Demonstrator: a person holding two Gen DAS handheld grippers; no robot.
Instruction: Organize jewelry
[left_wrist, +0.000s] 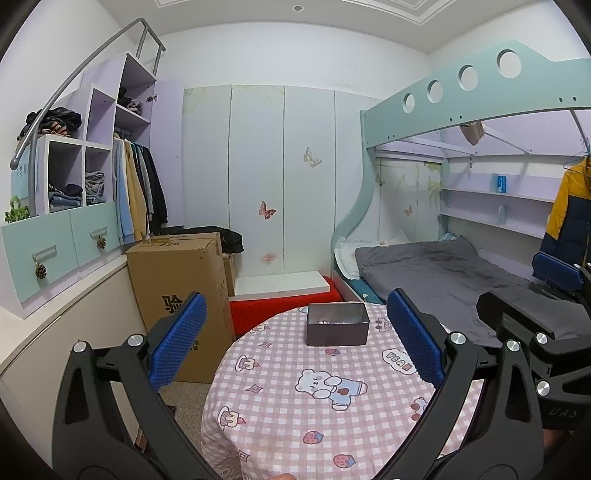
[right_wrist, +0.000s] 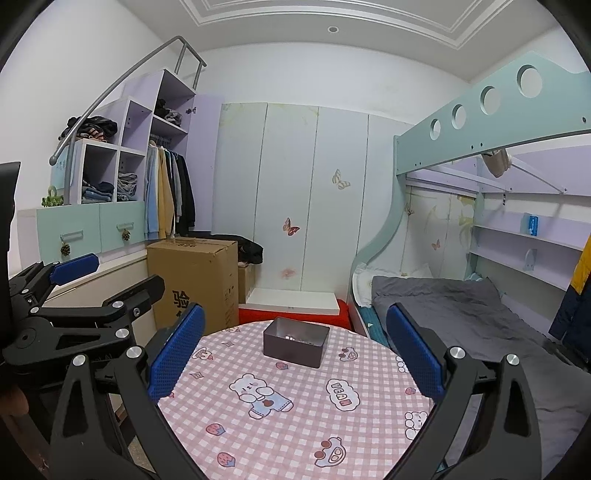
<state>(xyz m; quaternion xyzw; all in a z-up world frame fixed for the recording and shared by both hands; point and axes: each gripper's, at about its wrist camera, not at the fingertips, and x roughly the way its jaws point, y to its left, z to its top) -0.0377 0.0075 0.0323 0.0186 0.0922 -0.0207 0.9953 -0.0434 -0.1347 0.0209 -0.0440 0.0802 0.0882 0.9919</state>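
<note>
A small dark grey open box (left_wrist: 337, 324) stands at the far side of a round table with a pink checked cloth (left_wrist: 295, 413). Small shiny jewelry pieces (left_wrist: 334, 322) lie on its bottom. My left gripper (left_wrist: 295, 332) is open and empty, held above the near part of the table, short of the box. The box also shows in the right wrist view (right_wrist: 296, 341), with the jewelry (right_wrist: 295, 338) inside. My right gripper (right_wrist: 295, 347) is open and empty, above the table (right_wrist: 280, 424) and short of the box. Each gripper shows at the edge of the other's view.
A tall cardboard box (left_wrist: 184, 291) stands on the floor left of the table. A bunk bed with a grey sheet (left_wrist: 443, 266) is on the right. A red mat (left_wrist: 280, 306) and white wardrobe doors (left_wrist: 280, 177) lie behind. Shelves with clothes (left_wrist: 92, 177) are at the left.
</note>
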